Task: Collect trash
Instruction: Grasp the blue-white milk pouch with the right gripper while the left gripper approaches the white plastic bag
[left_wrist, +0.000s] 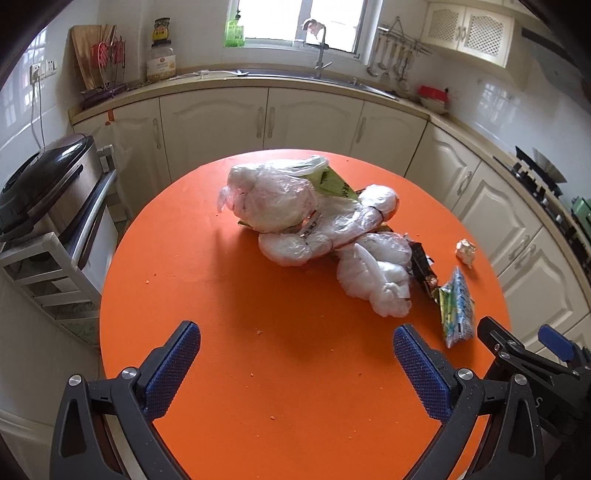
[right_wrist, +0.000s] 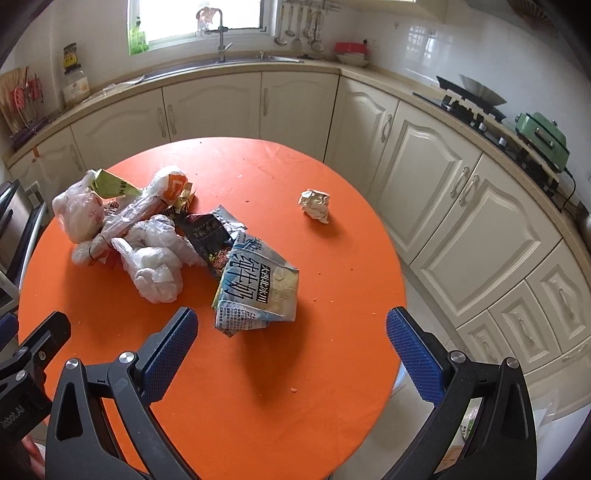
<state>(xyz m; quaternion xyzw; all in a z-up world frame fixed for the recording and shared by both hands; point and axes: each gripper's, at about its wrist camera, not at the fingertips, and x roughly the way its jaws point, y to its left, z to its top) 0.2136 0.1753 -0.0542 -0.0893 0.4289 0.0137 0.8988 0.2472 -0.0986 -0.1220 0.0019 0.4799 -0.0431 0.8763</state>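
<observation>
Both the left gripper (left_wrist: 295, 354) and right gripper (right_wrist: 291, 334) hover wide open and empty over the round orange table (right_wrist: 229, 387), where crinkled plastic bags (left_wrist: 280, 199), a flattened milk carton (right_wrist: 258, 288) printed 纯牛奶 and a crumpled paper ball (right_wrist: 314, 205) lie.

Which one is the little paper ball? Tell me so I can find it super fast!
Look at the round orange table. Most of the trash is heaped together on its left side: plastic bags and a flattened milk carton. The crumpled paper ball sits alone to the right of that heap, small, whitish and touching nothing else.
</observation>
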